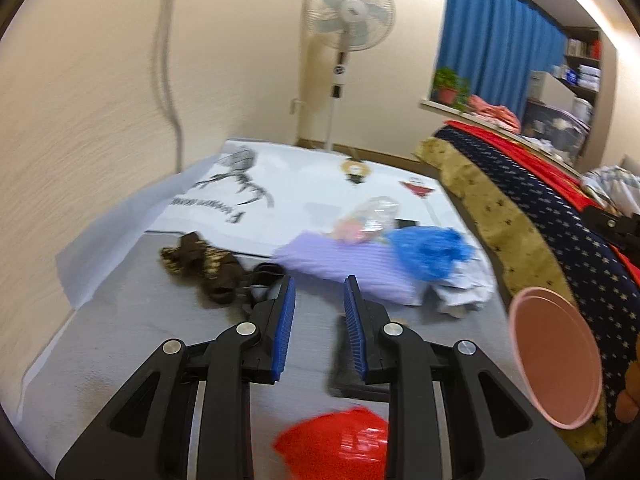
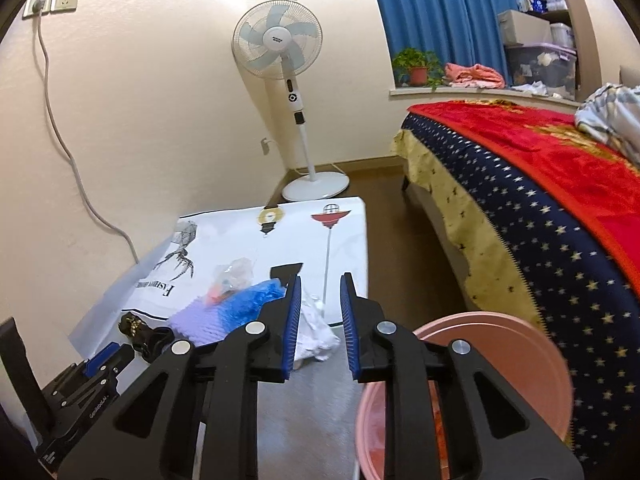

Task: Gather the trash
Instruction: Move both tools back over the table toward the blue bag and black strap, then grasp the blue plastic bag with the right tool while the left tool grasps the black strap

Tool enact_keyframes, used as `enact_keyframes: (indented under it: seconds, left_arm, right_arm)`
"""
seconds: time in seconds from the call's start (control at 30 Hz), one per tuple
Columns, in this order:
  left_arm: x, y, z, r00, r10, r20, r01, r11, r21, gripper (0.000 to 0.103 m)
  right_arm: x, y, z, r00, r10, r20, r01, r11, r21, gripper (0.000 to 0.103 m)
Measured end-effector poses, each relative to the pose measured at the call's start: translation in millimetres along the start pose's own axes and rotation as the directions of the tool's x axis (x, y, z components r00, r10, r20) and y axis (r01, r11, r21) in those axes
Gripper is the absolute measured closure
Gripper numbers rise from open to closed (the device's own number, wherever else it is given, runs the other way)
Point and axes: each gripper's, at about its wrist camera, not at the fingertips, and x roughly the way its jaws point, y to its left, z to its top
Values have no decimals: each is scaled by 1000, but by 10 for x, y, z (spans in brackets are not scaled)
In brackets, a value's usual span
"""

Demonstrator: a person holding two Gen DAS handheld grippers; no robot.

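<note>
Black tongs point(image 1: 320, 300), blue ribbed pads point(image 2: 294, 316)

Grey surface point(image 1: 120, 344) against the wall, its far half covered by a white printed sheet point(image 2: 304, 232). Lying on it: brown patterned cloth point(image 1: 204, 264), a lilac ribbed item point(image 1: 340, 268) with a crumpled blue bag point(image 1: 428, 252) and clear plastic wrapper point(image 1: 368, 216) on top, white crumpled paper point(image 2: 316, 336) beside them, a red bag point(image 1: 336, 444) nearest. Pink bin point(image 2: 496, 340) at the surface's right edge.

A white standing fan point(image 2: 278, 46) stands by the wall; blue curtains point(image 2: 440, 20) hang behind a potted plant point(image 2: 418, 65); a star-patterned bedspread point(image 2: 540, 220) drapes the bed.
</note>
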Motion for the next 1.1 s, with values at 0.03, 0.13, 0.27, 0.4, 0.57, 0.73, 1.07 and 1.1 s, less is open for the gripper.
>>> enact_keyframes:
  seconds: [0.03, 0.13, 0.27, 0.4, 0.57, 0.73, 1.07, 1.1]
  left_arm:
    - [33, 60, -4, 1000, 11, -5, -11, 1000, -15, 77]
    - [142, 195, -25, 999, 39, -25, -40, 998, -43, 77]
    - [255, 270, -51, 997, 56, -44, -58, 997, -52, 77]
    - [367, 312, -73, 996, 58, -67, -62, 996, -59, 77]
    - [509, 359, -93, 993, 59, -99, -67, 995, -73, 77]
    - [608, 401, -82, 991, 62, -117, -73, 993, -91, 77]
    - [751, 507, -65, 985, 61, -161, -85, 986, -144, 77]
    - [763, 508, -64, 984, 59, -166, -83, 986, -145, 77]
  right_arm:
    - [44, 17, -3, 1000, 9, -3, -9, 1000, 3, 82]
    - [171, 63, -14, 1000, 28, -13, -28, 1000, 6, 82]
    - [343, 112, -38, 998, 50, -30, -50, 999, 15, 82]
    - [507, 173, -61, 996, 75, -52, -74, 997, 19, 82]
    - [717, 243, -113, 991, 101, -92, -100, 995, 19, 81]
    - [888, 303, -169, 986, 109, -124, -108, 994, 18, 77]
    - [1265, 341, -315, 970, 113, -217, -109, 993, 34, 70]
    - [1283, 346, -326, 968, 116, -222, -110, 993, 36, 70]
